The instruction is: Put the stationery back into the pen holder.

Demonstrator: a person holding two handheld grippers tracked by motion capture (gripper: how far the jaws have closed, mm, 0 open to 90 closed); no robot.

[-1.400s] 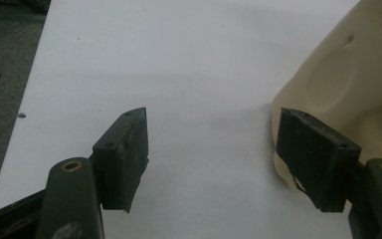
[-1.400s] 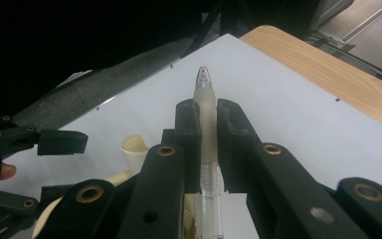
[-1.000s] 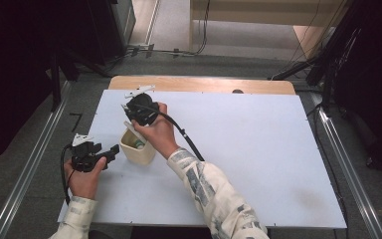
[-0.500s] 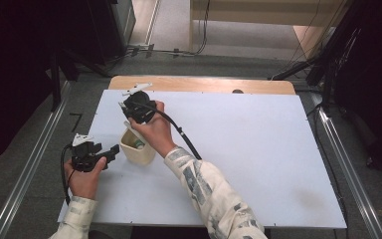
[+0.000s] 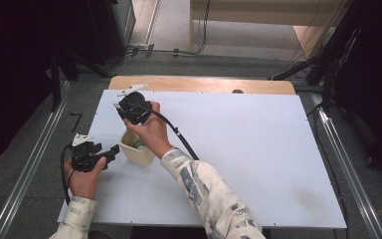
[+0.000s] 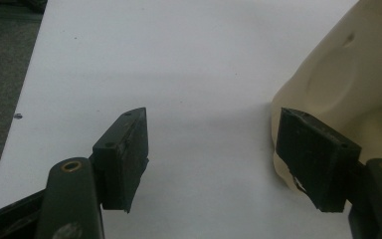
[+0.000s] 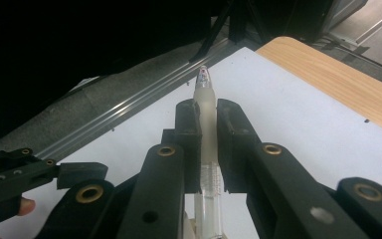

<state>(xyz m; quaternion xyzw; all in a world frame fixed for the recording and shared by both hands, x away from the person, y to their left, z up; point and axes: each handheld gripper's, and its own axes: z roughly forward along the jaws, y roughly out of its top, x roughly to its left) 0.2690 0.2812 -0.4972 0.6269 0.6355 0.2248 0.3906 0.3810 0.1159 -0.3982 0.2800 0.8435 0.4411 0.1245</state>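
1. High view: white surface [image 5: 258,149] lay over a wooden top whose bare edge [image 5: 204,84] showed at 12 o'clock. Grey floor, metal rails and dark cables ran all round it.
2. A cream cup [image 5: 135,149] stood on the surface toward 9 o'clock of its middle. Nothing else lay loose on the white sheet.
3. Left gripper [image 5: 110,152] sat at 9 o'clock of the cup, just beside it, held low by the left hand [image 5: 83,179]. Its cable looped back at 7 o'clock.
4. Left gripper view: fingers [image 6: 124,154] stood well apart, with bare surface between them and nothing held. The cup wall [image 6: 343,84] rose at 2 o'clock, right behind the far finger; whether they touched could not be told.
5. Right gripper [image 5: 133,107] hung over the cup's 12 o'clock side, carried by the right hand [image 5: 151,129]. The patterned sleeve [image 5: 204,194] crossed the surface from 5 o'clock, and the cable trailed along it.
6. Right gripper view: fingers [image 7: 189,134] were closed tight on a clear pen [image 7: 206,149], pads pressed to both sides of its barrel.
7. The pen's long axis ran straight along the fingers. Its capped tip [image 7: 204,74] stuck out past the fingertips toward 12 o'clock in that view, toward the surface's rail-side edge. The barrel's other end ran back at 6 o'clock between the finger arms.
8. High view: a small part of the pen [image 5: 138,145] showed at the cup's mouth, under the right hand. The hand blocked the rest.
9. The left gripper's black body also showed at 8 o'clock in the right gripper view.
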